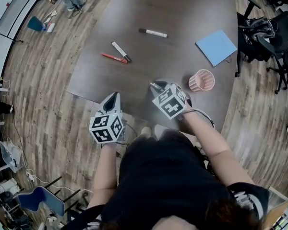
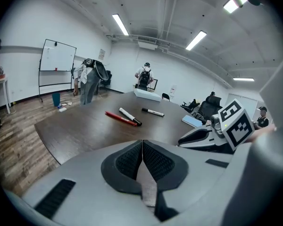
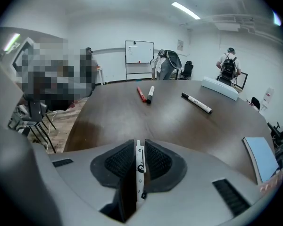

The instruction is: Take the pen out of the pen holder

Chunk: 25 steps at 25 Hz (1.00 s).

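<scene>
Pen [image 3: 139, 171]: white, 1 item, out of the holder, clamped between the jaws of the right gripper [image 3: 140, 146] above the near table edge.
Holder [image 1: 201, 80]: pink, upright on the table [image 1: 182, 13], just right of the right gripper.
Left gripper [image 2: 142, 144]: jaws together, nothing between them, left of the right gripper.
Far marker [image 1: 152, 33]: centre.
Left marker [image 1: 121, 51]: beside a red pen [image 1: 114, 58].
Notebook [image 1: 216, 47]: blue, far right.

On table [image 1: 182, 13]: marker [image 1: 153, 33] at 12 o'clock, notebook [image 1: 216, 47] at 3, pen holder [image 1: 201, 80] at 4, second marker [image 1: 121, 51] beside pen [image 1: 114, 58] at 9.
</scene>
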{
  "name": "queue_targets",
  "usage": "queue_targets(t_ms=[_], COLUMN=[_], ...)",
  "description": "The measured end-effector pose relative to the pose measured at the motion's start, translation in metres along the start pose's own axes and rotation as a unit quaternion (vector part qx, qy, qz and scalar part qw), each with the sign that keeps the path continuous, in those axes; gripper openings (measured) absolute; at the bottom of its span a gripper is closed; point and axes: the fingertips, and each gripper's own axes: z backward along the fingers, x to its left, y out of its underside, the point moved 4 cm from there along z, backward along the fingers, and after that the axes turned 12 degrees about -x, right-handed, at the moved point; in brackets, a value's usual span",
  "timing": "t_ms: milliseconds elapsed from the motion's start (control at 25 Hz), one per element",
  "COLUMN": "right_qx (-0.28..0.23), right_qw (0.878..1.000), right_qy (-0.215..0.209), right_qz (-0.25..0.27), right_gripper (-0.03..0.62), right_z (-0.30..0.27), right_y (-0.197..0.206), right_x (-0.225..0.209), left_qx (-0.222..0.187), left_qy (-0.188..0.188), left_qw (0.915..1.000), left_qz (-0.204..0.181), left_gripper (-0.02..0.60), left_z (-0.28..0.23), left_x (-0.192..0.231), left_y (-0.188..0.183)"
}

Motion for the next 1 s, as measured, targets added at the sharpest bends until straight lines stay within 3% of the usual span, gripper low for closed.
queue_targets(t_ms=[600,1000], right_qx=[-0.077,-0.126], right_qw=[0.992,0.978], right_qy=[0.059,0.095], right_qz=[-0.075,-0.135], right_gripper=[0.027,0.018], right_z=[0.062,0.094], right_y=[-0.027,-0.039], right_x=[-0.030,-0.038], left_qx=[-0.030,-0.039], left_qy=[0.022,0.051], left_qw=[0.9993,0.9979], left_qz=[-0.002,-0.008], left_gripper=[0.028,0.029], left_z=[0.001,0.000], left_x=[-0.012,-0.025], left_y=[-0.034,-0.044])
